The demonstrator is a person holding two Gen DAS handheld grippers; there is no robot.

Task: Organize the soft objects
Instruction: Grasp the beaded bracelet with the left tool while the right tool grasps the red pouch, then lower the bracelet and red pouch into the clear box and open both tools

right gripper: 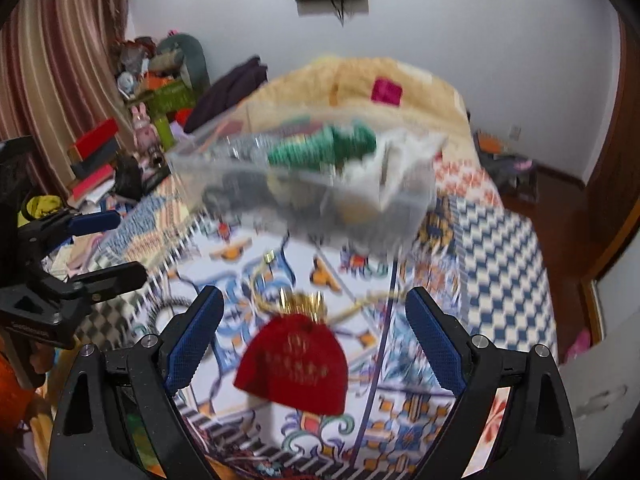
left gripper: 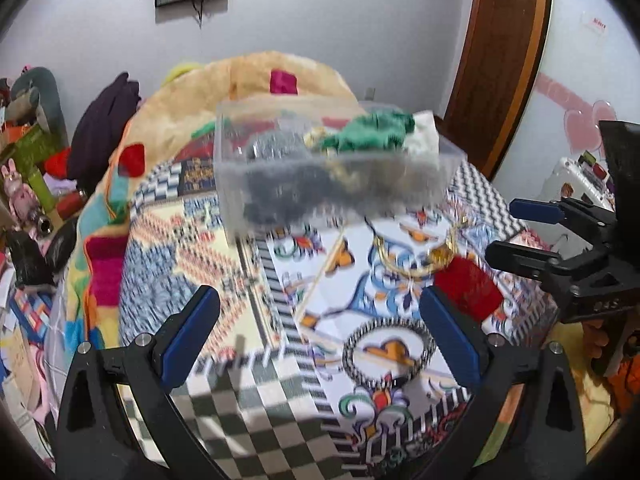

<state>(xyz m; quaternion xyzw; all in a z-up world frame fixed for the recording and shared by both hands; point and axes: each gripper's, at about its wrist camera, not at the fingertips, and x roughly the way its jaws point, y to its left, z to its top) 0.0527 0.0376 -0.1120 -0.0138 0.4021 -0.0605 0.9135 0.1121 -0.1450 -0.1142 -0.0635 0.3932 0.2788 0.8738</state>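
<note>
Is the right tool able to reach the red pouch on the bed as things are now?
Probably yes. The red pouch lies on the patterned bedcover straight ahead of the right tool, whose jaws stand open. Nothing lies between them; the clear box sits farther back.

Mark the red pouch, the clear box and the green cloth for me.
red pouch [right gripper: 294, 364]: right wrist view, middle of the red fabric body.
clear box [left gripper: 280, 200]: left wrist view, front wall.
green cloth [left gripper: 370, 132]: left wrist view, middle of the bundle at the box top.
</note>
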